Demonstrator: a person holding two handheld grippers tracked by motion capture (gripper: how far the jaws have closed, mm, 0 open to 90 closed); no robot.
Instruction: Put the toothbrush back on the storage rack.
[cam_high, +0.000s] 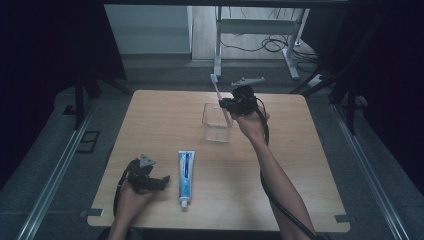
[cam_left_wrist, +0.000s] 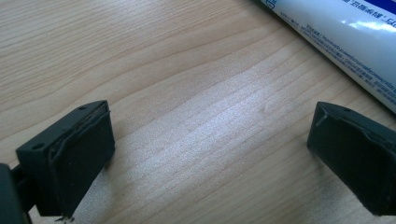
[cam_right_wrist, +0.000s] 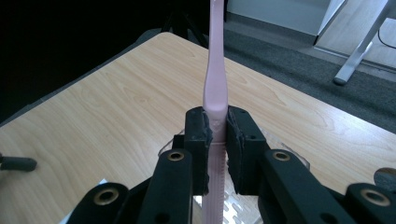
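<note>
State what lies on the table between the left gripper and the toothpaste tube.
Nothing: bare wood. The high view shows the left gripper just left of the toothpaste tube, and the left gripper view shows plain table between its open jaws and the tube.

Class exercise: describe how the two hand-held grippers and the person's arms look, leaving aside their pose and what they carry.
Both grippers, left gripper and right gripper, are black, with two blocky padded jaws and brass-ringed pivot holes. A grey three-cornered plate tops the left one. Black cables trail back. Forearms are bare, no sleeves.
</note>
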